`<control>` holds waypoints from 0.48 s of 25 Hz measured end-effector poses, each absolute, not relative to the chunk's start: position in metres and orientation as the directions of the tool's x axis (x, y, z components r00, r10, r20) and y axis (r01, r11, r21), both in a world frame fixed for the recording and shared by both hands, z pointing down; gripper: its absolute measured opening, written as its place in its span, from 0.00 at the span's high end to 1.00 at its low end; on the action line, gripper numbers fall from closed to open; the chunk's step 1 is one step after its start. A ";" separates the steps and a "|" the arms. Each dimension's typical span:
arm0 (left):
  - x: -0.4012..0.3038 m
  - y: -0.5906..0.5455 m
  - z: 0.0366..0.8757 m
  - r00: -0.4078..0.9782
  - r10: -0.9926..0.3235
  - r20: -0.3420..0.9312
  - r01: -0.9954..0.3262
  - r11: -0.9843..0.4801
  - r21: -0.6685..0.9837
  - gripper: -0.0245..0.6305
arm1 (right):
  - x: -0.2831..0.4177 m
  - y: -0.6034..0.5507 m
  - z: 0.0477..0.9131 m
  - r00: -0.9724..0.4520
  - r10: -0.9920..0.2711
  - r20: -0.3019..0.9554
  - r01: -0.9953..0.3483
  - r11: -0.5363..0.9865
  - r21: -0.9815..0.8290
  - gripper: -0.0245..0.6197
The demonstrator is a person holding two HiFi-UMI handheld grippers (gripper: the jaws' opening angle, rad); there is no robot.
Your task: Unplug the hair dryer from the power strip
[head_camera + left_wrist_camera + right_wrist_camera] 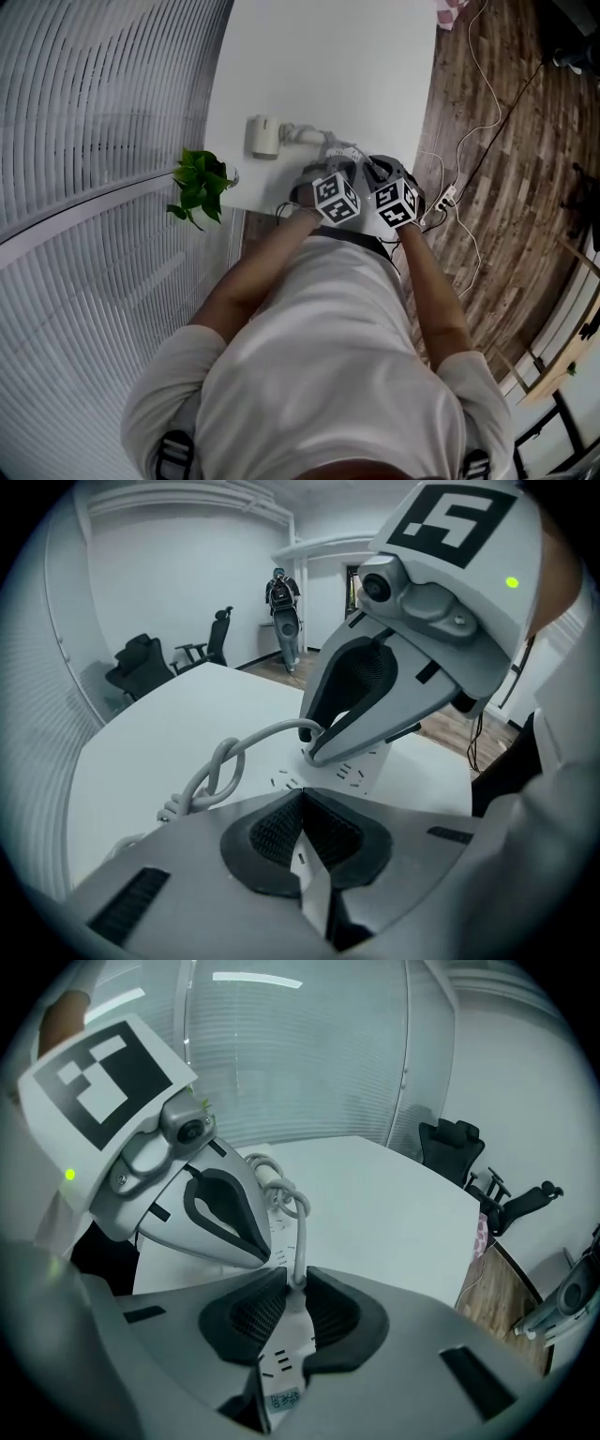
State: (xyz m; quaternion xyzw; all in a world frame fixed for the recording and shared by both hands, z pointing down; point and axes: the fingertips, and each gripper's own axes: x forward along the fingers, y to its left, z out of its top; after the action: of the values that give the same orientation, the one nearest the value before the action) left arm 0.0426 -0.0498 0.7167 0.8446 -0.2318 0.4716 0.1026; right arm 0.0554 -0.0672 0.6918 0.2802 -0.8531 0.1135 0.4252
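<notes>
So the white bench (337,66) takes up most of the head view, and everything is bunched at its near edge around the strip (361,772). There's wood floor (497,141) with loose cables off to the strip's right. A small leafy plant (199,186) sits off to the strip's left at the bench corner. The dryer (262,137) lies on the bench a bit beyond the strip on that same left side, not touching it. Both tongs are right down at the strip, side by side. The left tongs (300,797) have their tips pressed together and sit on top of the strip, with a white sliver of it showing in the slit behind the tips. Honestly can't tell if they're actually nipping any of it. The right tongs (298,1274) are just beside them, pinching the plug (296,1283) at the strip's top face. The grey cord (220,771) comes out of the plug, ties itself into a loose knot just past the strip, then runs off toward the dryer. Plug still looks seated in the strip to me.
</notes>
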 end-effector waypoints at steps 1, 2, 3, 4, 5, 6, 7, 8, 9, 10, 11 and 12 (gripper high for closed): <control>0.042 -0.050 0.717 0.443 -0.287 0.849 -0.487 -0.873 -0.040 0.91 | 0.055 -0.067 0.692 -0.483 -0.382 0.788 -0.578 0.815 0.040 0.83; 0.042 -0.050 0.718 0.439 -0.280 0.854 -0.485 -0.874 -0.037 0.91 | 0.054 -0.068 0.692 -0.485 -0.381 0.787 -0.582 0.812 0.035 0.83; 0.041 -0.050 0.719 0.434 -0.273 0.859 -0.483 -0.875 -0.035 0.91 | 0.054 -0.068 0.692 -0.487 -0.380 0.786 -0.586 0.810 0.028 0.84; 0.041 -0.050 0.720 0.427 -0.268 0.864 -0.480 -0.876 -0.034 0.91 | 0.054 -0.068 0.691 -0.489 -0.379 0.785 -0.592 0.806 0.021 0.84; 0.042 -0.050 0.719 0.417 -0.263 0.870 -0.478 -0.877 -0.036 0.91 | 0.054 -0.068 0.690 -0.492 -0.379 0.784 -0.598 0.802 0.013 0.84; 0.043 -0.050 0.718 0.406 -0.260 0.876 -0.476 -0.878 -0.040 0.91 | 0.056 -0.069 0.687 -0.495 -0.380 0.781 -0.604 0.797 0.005 0.85; 0.045 -0.050 0.716 0.393 -0.258 0.883 -0.473 -0.880 -0.046 0.91 | 0.057 -0.069 0.685 -0.498 -0.381 0.779 -0.608 0.794 -0.001 0.85; 0.046 -0.050 0.715 0.380 -0.257 0.889 -0.470 -0.881 -0.054 0.91 | 0.058 -0.069 0.683 -0.501 -0.381 0.777 -0.609 0.793 -0.003 0.85; 0.046 -0.050 0.717 0.369 -0.256 0.894 -0.467 -0.882 -0.060 0.91 | 0.058 -0.069 0.684 -0.503 -0.382 0.775 -0.609 0.793 -0.005 0.85; 0.044 -0.050 0.720 0.362 -0.252 0.898 -0.468 -0.882 -0.059 0.91 | 0.056 -0.069 0.685 -0.505 -0.383 0.773 -0.610 0.792 -0.006 0.85; 0.042 -0.050 0.723 0.358 -0.246 0.901 -0.470 -0.881 -0.054 0.91 | 0.054 -0.069 0.687 -0.507 -0.384 0.772 -0.613 0.790 -0.009 0.86; 0.041 -0.050 0.725 0.357 -0.240 0.903 -0.472 -0.880 -0.048 0.91 | 0.054 -0.069 0.688 -0.508 -0.386 0.770 -0.617 0.787 -0.012 0.86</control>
State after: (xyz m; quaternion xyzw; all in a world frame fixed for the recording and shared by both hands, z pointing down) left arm 0.0410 -0.0500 0.7247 0.8161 -0.2182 0.5236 0.1108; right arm 0.0539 -0.0687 0.6883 0.2927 -0.8563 0.1442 0.4004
